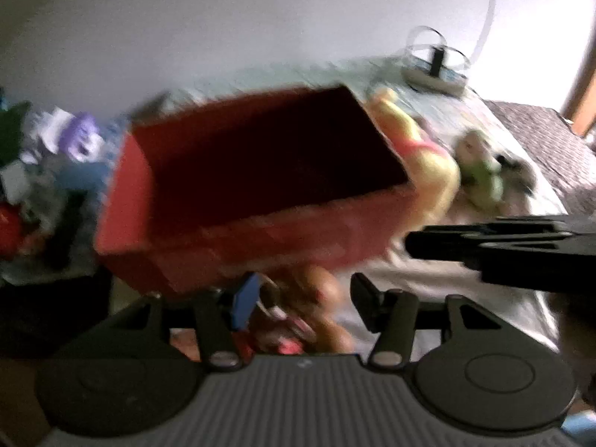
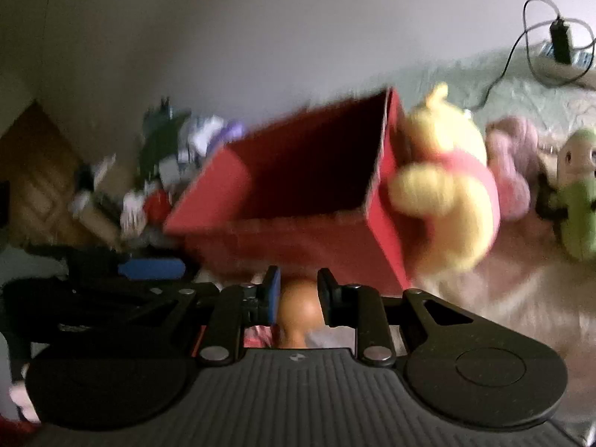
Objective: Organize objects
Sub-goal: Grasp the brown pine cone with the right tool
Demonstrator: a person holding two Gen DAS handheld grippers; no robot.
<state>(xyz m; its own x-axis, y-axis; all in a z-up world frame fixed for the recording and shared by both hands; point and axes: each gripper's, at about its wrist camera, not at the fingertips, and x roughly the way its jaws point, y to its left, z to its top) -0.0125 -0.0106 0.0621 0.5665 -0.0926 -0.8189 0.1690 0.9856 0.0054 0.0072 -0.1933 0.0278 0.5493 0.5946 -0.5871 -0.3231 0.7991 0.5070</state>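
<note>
— What do you have nearest the cameras?

— Both views are smeared with blur, so I go carefully. In the right wrist view my right tongs (image 2: 298, 290) stand close together around a rounded orange-brown thing (image 2: 300, 307); the pads sit just beside it on either side, but I cannot tell whether they press it. In the left wrist view my left tongs (image 1: 303, 298) are spread wider, with a blurred brown and pink shape (image 1: 316, 309) low between the fingers; I cannot tell whether they touch it. The right tongs also reach into that view from the right edge as a dark bar.

— And the box?

— The red box (image 1: 257, 186) is just beyond the fingertips in both views, open side up and tilted, its inside dark and, as far as I can see, holding nothing. Its near wall hangs just above the left tongs' blue-padded finger (image 1: 244, 303); whether that finger touches it I cannot tell.

— Anything beside it?

— A yellow plush bear (image 2: 447, 193) in a pink top leans against the box's right end. Further right lie a pinkish plush (image 2: 510, 164) and a green plush toy (image 2: 577, 193), all on the bed (image 2: 484, 298) with its pale cover.

— And behind?

— Left of the box is a jumbled heap of toys (image 2: 167, 171), purple, white, red and green. At the far right of the bed a power strip (image 1: 436, 76) with a black plug and a looping cable lies near the plain pale wall (image 1: 260, 11).
</note>
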